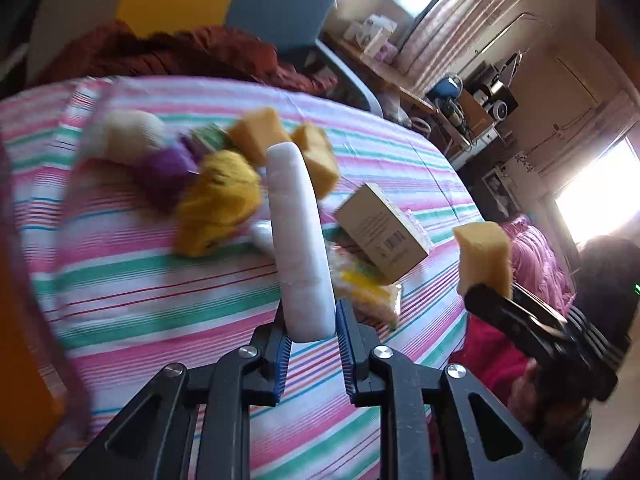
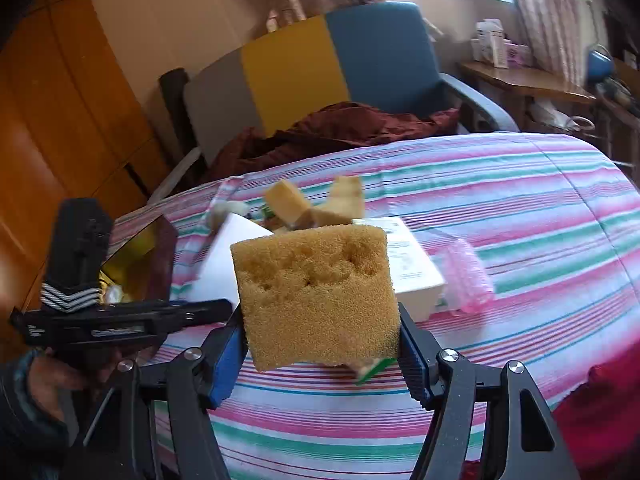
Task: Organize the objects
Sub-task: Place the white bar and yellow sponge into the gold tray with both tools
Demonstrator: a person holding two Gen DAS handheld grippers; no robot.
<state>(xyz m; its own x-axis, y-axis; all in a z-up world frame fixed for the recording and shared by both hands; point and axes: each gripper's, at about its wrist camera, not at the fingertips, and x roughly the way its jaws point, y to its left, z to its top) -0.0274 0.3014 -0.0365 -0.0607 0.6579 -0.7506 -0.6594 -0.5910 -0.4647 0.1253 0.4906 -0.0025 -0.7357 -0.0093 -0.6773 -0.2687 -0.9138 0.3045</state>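
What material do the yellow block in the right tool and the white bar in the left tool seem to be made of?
Yellow block: probably foam sponge, matte, with an open-pored, pitted surface dented by the pads. White bar: unclear; smooth, faintly glossy and rounded, perhaps soap, wax or plastic wrap over something.

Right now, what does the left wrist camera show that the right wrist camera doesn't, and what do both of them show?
Only the left wrist view: the left gripper shut on a long white bar, plus a purple pompom and a yellow pompom in the pile.

Only the right wrist view: a dark box with a gold lining at the bed's left side.

Both: the striped bedspread, the right gripper shut on a yellow sponge, loose sponges and a cardboard box.
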